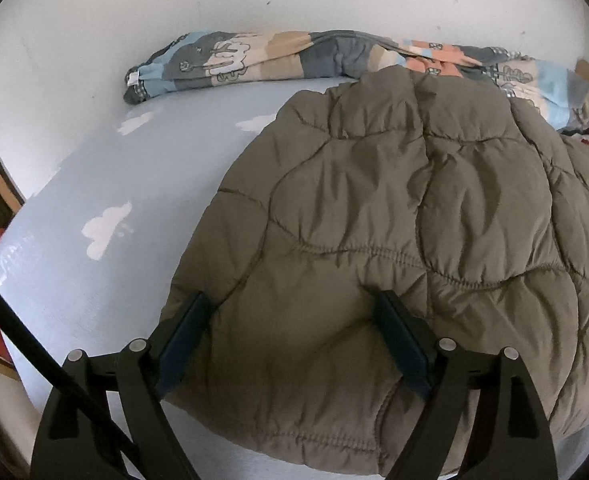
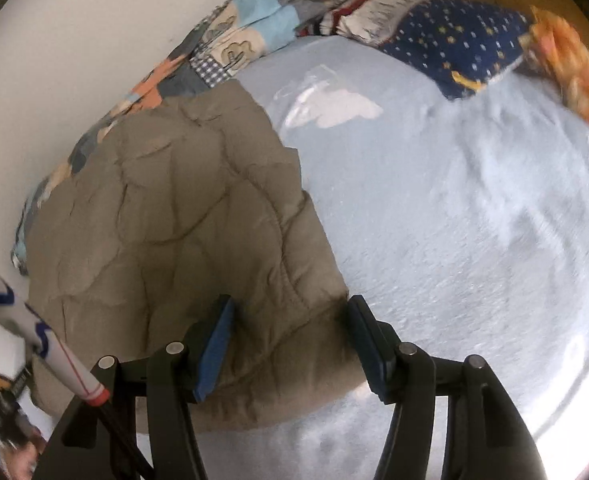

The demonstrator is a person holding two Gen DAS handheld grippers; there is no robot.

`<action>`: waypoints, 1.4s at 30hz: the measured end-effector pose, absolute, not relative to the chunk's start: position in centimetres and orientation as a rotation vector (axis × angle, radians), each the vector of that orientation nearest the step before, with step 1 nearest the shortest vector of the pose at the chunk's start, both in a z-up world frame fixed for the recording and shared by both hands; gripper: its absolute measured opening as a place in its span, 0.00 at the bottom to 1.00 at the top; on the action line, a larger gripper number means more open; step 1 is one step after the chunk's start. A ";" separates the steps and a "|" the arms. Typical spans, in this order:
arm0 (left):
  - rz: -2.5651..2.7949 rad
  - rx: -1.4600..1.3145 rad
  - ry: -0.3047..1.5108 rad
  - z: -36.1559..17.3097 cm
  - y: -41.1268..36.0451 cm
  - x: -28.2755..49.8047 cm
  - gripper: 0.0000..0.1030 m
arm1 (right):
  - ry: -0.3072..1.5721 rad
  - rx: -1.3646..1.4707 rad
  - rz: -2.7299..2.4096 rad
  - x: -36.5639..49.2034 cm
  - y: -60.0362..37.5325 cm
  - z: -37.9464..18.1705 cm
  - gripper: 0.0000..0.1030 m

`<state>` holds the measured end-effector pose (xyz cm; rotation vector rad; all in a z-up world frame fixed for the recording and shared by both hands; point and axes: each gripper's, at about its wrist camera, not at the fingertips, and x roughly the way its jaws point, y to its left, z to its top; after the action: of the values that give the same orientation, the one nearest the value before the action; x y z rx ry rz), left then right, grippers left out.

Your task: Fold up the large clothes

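pale blue bed [image 1: 94, 168] carries a puffy olive quilted jacket [image 1: 394, 208], probably light, soft and springy. left gripper [image 1: 294, 320] and right gripper [image 2: 290, 320] straddle its near hem, jaws wide, seemingly unclamped; grasp the stitched corners.

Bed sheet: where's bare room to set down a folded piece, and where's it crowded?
Free: pale blue sheet left of the quilted jacket, bordered by the rolled patchwork quilt along the wall. Also the wide stretch right of the jacket, below the navy starred cloth. Crowded: the wall edge and far corner, piled with bedding.
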<state>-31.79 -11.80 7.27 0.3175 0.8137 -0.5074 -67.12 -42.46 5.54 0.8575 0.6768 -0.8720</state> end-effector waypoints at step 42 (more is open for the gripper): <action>-0.549 0.338 0.578 12.5 -8.7 -39.1 0.83 | 0.713 0.458 -0.779 -62.0 -31.6 9.4 0.67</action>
<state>-39.08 -8.69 12.48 0.3382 0.5781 -0.5492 -62.02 -31.60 9.41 0.4577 0.7127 -0.7793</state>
